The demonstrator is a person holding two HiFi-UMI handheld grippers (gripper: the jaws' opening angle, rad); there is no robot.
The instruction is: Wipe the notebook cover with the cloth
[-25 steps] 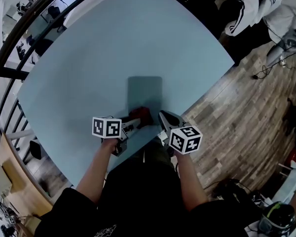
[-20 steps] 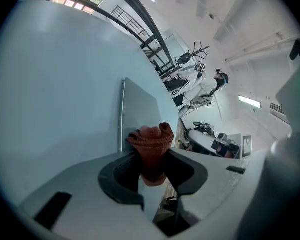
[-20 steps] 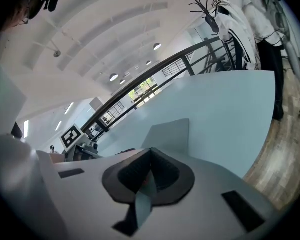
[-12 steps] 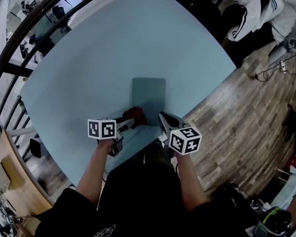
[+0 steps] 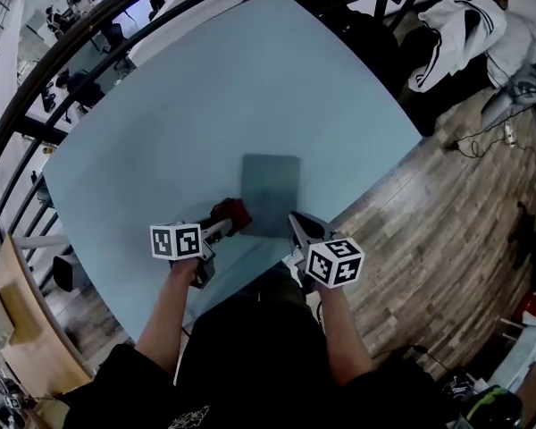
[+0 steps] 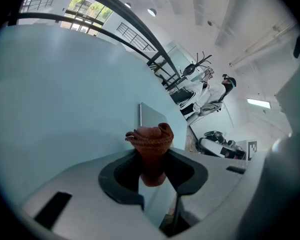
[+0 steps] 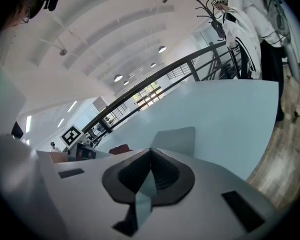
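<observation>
pale blue tabletop (image 5: 161,114) fills most of the head view, with wood-plank floor (image 5: 429,204) off its right edge.

nearest the person: left gripper (image 5: 221,228) and right gripper (image 5: 295,219), both held at the table's near edge and aimed forward.

left gripper (image 6: 152,156): jaws pinched on a rust-red bunched cloth (image 6: 150,143). a wad of it bulges out past the tips. no slack hangs down.

right gripper (image 7: 151,154): jaws pressed together at the tips, nothing between them. its tip sits at the near right corner of the notebook in the head view. contact with the cover: cannot tell.

next out: the cloth (image 5: 231,214) lies at the near left corner of a grey-green flat notebook (image 5: 270,195), touching or just overlapping its left edge.

key relation: the notebook lies ahead of the left claw and slightly to its right. its long axis runs away from the person. the left gripper view shows the same, with the cover (image 6: 152,116) directly behind the wad.

judgement: the left hand is the working hand. a stroke forward and rightward along the long axis would cover the cover. almost all of it looks unswept beyond the cloth, so the wipe is at or near its start.
</observation>
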